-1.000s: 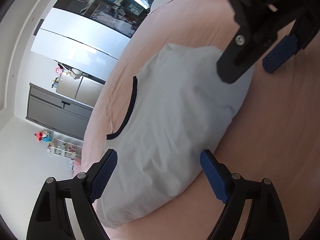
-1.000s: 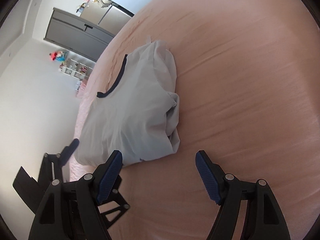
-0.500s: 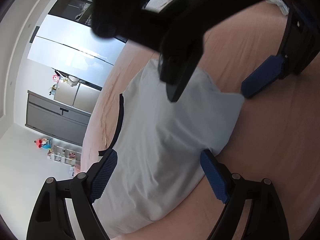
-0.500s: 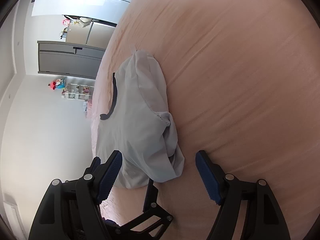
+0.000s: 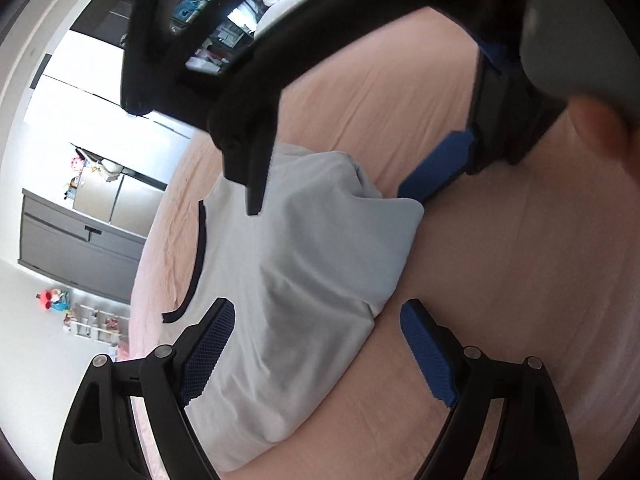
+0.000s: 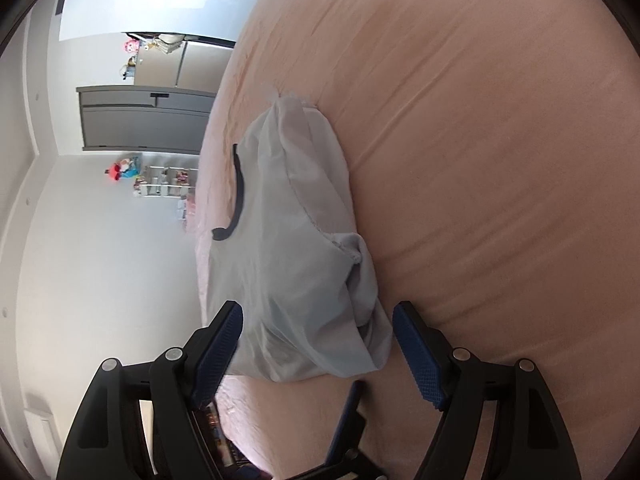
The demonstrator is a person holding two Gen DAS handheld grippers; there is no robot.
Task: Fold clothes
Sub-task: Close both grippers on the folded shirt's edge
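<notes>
I hold both tongs over a partly folded pale grey shirt (image 5: 304, 280) that lies on the bed (image 5: 520, 280), on its pink sheet. The shirt sits near the bed's left edge as both views show it, with its dark-trimmed neckline (image 6: 239, 192) facing that edge and the room beyond.

My left tongs (image 5: 316, 354) stand wide, their blue pads on either side of the shirt's near end without pressing it; nothing is held. My right tongs (image 6: 318, 354) are likewise wide and straddle the bunched corner nearest them, where a loose fold hangs out and the hem is rumpled. Neither pad presses the cloth there that I can see. In the left wrist view the right tongs cross the top of the picture, with one blue pad just beside the shirt's far right corner.

Judgement: both tongs are placed at opposite ends of the same long side, which suits a two-point pick-up for the next fold.

Room for moving: the bed is bare and broad to the right of the shirt, so a fold or drag that way has space. To the left the mattress edge is close. The two tongs work near each other, and a crossing is the chief risk.
</notes>
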